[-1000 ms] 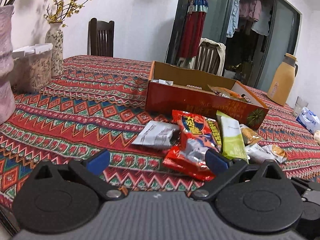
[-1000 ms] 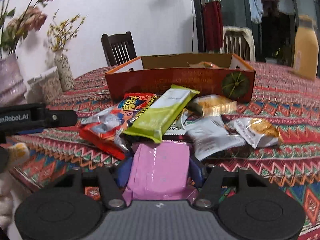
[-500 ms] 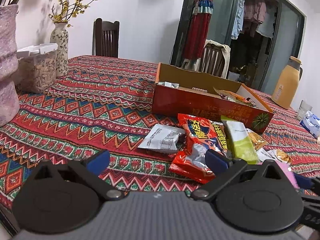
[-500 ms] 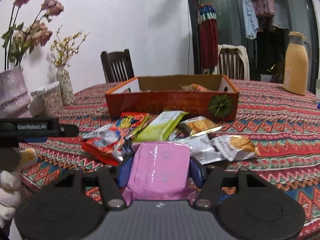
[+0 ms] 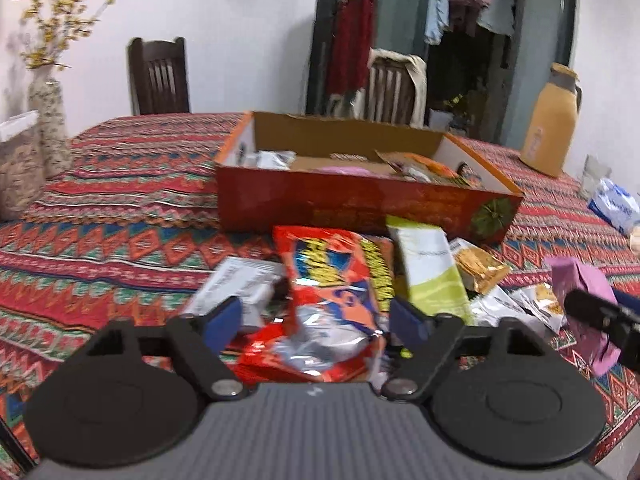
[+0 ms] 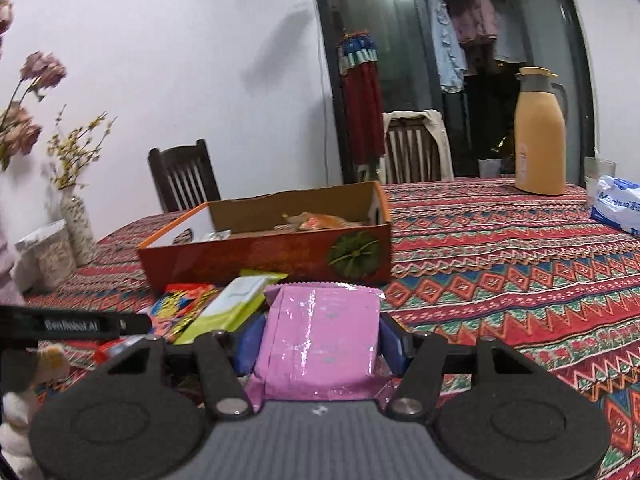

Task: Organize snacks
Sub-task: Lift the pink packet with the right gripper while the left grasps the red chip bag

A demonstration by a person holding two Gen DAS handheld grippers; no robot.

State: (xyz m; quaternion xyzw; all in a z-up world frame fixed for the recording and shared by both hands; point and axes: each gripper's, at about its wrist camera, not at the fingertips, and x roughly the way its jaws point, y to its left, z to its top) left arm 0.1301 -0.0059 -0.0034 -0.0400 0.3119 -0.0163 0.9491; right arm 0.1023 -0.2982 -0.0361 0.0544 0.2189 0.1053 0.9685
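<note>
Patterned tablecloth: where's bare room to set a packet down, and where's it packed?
Bare patterned tablecloth lies between the orange cardboard box and the tan thermos jug, and left of the box toward the speckled vase. Crowded: the snack pile before the box, around the red foil packet and green-white packet.

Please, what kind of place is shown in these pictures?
Most likely a home dining room: a table under a patterned cloth, wooden chairs, flower vases, and clothes hanging behind a glass door.

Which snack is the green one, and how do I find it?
Find the big orange box on the patterned tablecloth. Snacks lie piled just in front of it. The green packet is long and lime with a white top, right beside the red crinkly bag.
</note>
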